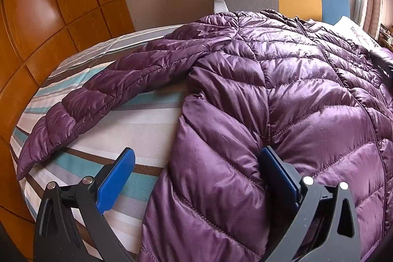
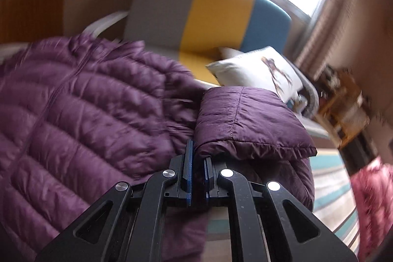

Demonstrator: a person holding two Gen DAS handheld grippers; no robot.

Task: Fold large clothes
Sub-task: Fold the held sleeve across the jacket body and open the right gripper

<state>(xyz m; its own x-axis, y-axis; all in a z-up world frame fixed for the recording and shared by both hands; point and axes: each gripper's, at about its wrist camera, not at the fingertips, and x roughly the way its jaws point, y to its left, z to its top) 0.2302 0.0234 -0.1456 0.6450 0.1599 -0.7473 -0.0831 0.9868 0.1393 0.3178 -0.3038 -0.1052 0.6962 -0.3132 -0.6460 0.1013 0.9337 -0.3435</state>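
Note:
A purple quilted down jacket (image 1: 282, 80) lies spread front-up on a striped bed sheet (image 1: 137, 129). One sleeve (image 1: 98, 94) stretches out to the left across the sheet. My left gripper (image 1: 196, 176) stands open over the jacket's lower left edge; its right pad (image 1: 277, 173) presses into the padding and its left pad (image 1: 115, 178) hangs over bare sheet. In the right wrist view, my right gripper (image 2: 198, 153) is shut on the cuff end of the other sleeve (image 2: 248, 119), held up beside the blurred jacket body (image 2: 86, 102).
A grey, yellow and blue headboard (image 2: 216, 13) stands at the far end with a white pillow (image 2: 258, 70) against it. Wooden wardrobe doors (image 1: 36, 16) run along the left of the bed. A pink garment (image 2: 373, 200) and a wooden stand (image 2: 343, 102) are on the right.

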